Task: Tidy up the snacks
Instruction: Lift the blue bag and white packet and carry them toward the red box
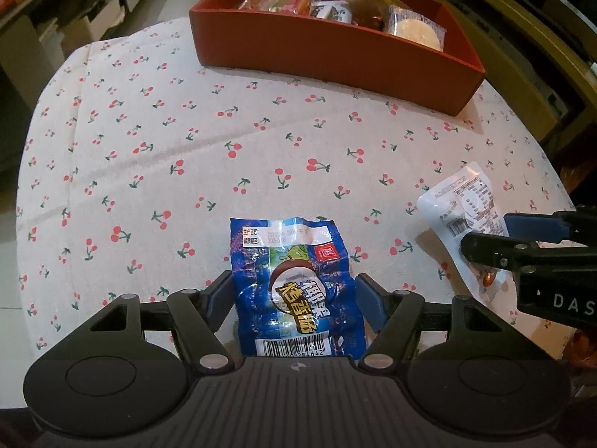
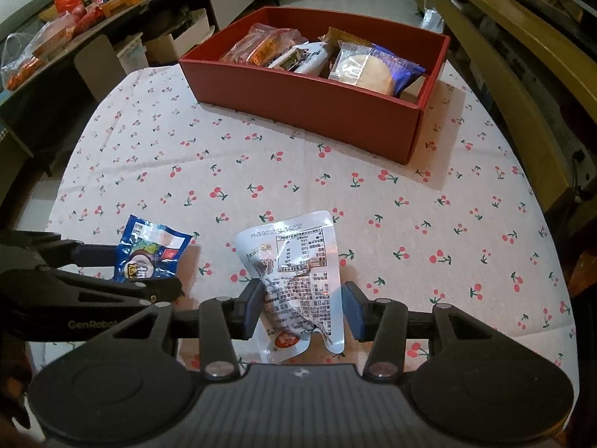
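Left claw (image 1: pixel 294 293) hides blue packet's (image 1: pixel 294 280) lower end.

Both fisheye views are evenly, softly lit from above, sharp at centre, with faint shadows on the bench (image 1: pixel 186 171), glare on the blue packet (image 1: pixel 298 280), and bowed, dark corners.
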Demonstrator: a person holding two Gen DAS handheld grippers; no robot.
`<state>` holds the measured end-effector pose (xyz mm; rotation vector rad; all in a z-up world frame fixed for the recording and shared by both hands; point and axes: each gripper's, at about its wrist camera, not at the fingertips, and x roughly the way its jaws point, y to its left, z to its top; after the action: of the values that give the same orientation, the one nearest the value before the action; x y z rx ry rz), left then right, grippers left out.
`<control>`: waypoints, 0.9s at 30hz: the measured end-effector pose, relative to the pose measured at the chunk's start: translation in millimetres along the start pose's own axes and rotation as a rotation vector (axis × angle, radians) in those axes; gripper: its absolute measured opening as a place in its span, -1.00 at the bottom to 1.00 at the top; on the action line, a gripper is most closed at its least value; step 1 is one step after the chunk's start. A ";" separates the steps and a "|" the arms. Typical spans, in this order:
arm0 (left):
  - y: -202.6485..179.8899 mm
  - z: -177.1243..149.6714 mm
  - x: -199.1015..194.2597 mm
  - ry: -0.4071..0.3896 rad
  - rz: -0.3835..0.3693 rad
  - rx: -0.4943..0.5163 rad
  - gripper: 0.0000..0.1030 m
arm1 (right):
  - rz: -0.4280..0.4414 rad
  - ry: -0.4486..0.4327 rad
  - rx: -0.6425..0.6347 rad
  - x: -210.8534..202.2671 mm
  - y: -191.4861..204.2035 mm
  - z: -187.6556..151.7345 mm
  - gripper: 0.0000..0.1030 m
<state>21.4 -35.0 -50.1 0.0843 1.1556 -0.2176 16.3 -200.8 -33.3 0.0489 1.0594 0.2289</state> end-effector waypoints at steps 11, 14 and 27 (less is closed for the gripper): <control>-2.5 1.6 -12.9 -0.049 0.007 0.024 0.45 | -0.016 -0.047 -0.007 -13.3 11.7 -0.6 0.03; -3.5 2.3 -25.5 -0.079 0.019 0.031 0.45 | -0.004 -0.077 0.000 -24.0 17.0 -2.1 0.03; -6.3 33.6 -44.6 -0.160 0.014 0.084 0.45 | -0.006 -0.147 0.081 -37.0 10.9 17.6 0.03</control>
<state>33.0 -41.4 4.5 0.1466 0.9864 -0.2557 12.6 -196.7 8.7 0.1338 0.9224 0.1736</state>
